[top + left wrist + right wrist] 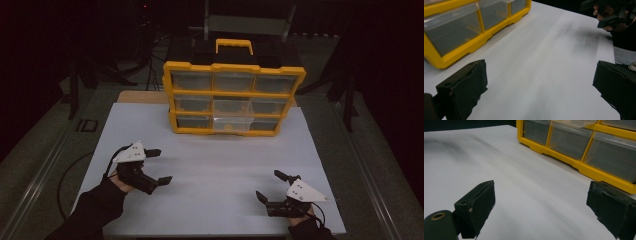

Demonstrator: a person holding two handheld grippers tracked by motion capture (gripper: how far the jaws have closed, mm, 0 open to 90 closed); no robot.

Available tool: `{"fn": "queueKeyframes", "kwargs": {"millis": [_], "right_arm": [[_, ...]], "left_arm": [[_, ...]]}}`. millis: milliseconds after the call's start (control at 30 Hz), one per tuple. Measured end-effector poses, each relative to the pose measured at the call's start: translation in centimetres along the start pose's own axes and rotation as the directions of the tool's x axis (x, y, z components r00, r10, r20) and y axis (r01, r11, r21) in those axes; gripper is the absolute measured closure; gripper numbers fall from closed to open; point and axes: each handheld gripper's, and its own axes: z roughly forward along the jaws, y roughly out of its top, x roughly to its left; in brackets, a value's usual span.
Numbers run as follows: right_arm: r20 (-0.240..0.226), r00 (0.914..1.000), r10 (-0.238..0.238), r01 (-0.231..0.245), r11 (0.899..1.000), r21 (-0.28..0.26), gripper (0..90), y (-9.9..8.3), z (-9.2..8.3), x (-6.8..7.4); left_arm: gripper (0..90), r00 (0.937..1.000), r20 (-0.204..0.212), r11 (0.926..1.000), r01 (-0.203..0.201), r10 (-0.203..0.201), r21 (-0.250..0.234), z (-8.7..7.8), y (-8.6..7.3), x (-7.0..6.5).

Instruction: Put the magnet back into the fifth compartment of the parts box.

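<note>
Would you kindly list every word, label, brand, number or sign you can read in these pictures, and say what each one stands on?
None: no readable text appears anywhere.
The yellow drawer organizer bears no legible label on its frame, handle or clear drawers.
The grey plates on the left gripper and right gripper look blank.
The white table board is unmarked.

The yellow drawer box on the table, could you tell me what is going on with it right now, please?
Nothing is handling it yet. A person holds a two-jaw gripper in each hand over the white board. The left gripper and the right gripper are both open and empty, some way short of the yellow drawer organizer. It stands upright at the far edge of the board, its clear drawers facing the person. The bottom middle drawer appears pulled out slightly.
</note>
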Motion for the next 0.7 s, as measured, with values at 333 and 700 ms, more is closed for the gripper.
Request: {"fn": "queueKeyframes", "kwargs": {"millis": [333, 700], "right_arm": [[-0.001, 1.0000, -0.005, 0.005, 1.000, -0.001, 8.4, 0.0, 0.0, 0.1], [-0.002, 0.9999, -0.011, 0.011, 1.000, 0.006, 8.4, 0.0, 0.2, 0.2]], "left_arm": [[0.1, 0.9993, -0.031, 0.9997, 0.019, -0.019, -0.013, -1.4, -2.1, -0.1], [0.1, 0.9968, -0.055, 0.9968, 0.055, -0.058, -0.057, -2.5, -3.7, -0.2]]}}
